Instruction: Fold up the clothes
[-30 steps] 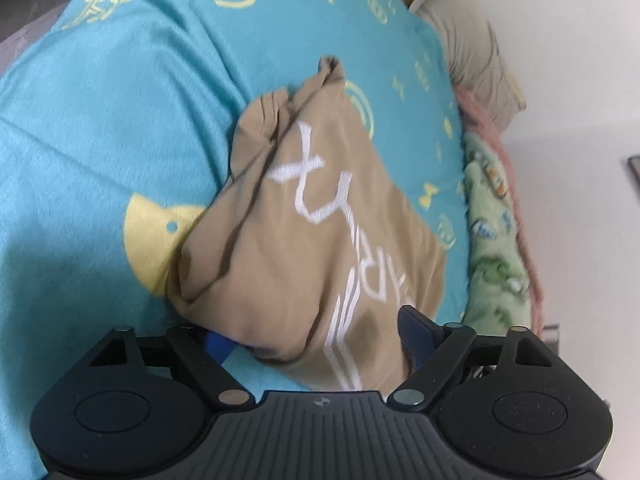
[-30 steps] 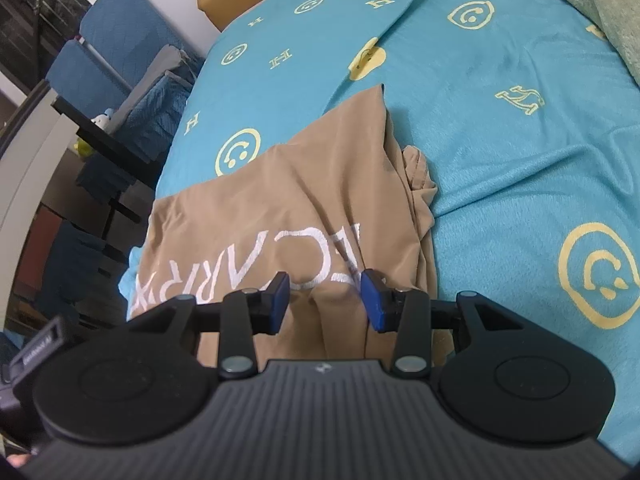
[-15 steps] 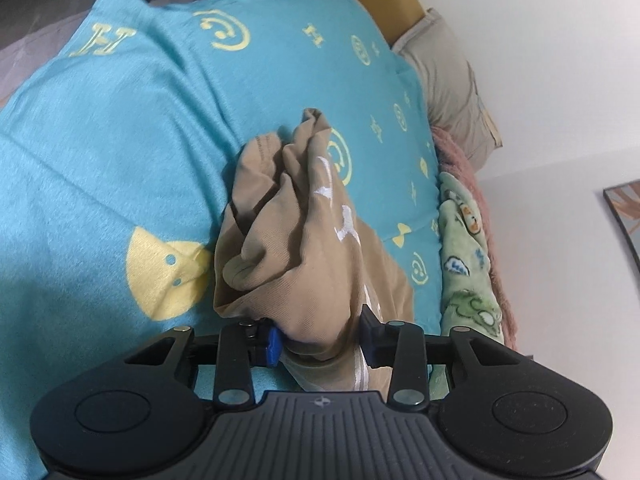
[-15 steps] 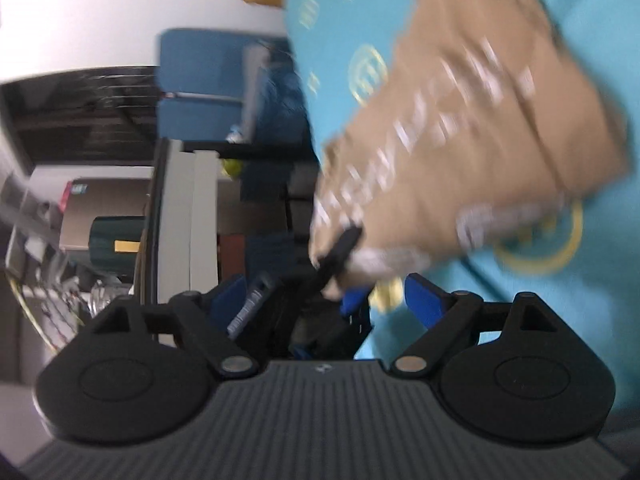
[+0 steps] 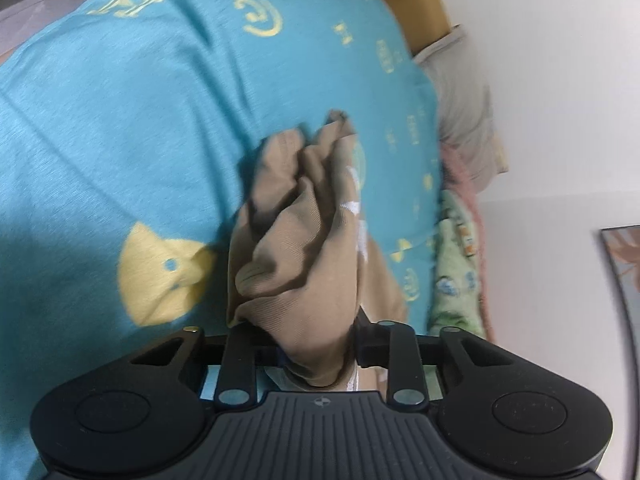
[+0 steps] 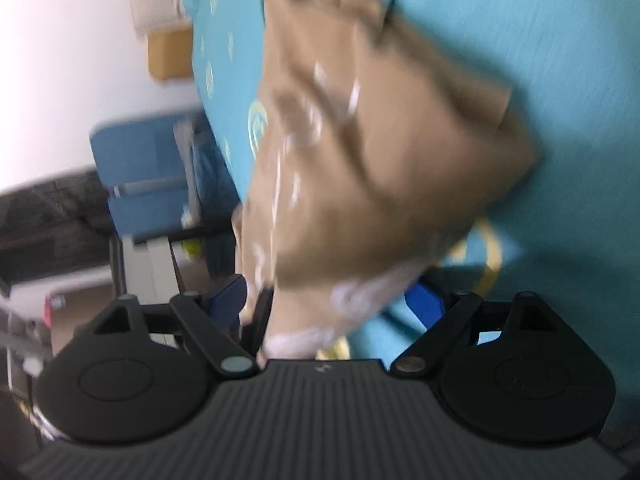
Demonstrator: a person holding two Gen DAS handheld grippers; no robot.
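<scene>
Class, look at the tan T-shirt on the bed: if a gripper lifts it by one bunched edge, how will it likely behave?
The tan T-shirt is probably floppy: it bunches in soft folds between the closing left gripper. It likely drapes and sags. It seems light, being thin cloth.

Setting: home bedroom. Bed fills most of both views, covered by teal sheet (image 5: 120,140) printed with yellow smiley faces and letter motifs. At upper right of left wrist view: tan headboard (image 5: 420,8), grey pillow (image 5: 464,112) against plain white wall (image 5: 560,80). Green cartoon-print blanket (image 5: 456,280) with pink edging along right side of bed. Framed picture (image 5: 624,264) at right edge. Right wrist view, blurred: blue chair (image 6: 148,168) at centre left beside bed.
</scene>
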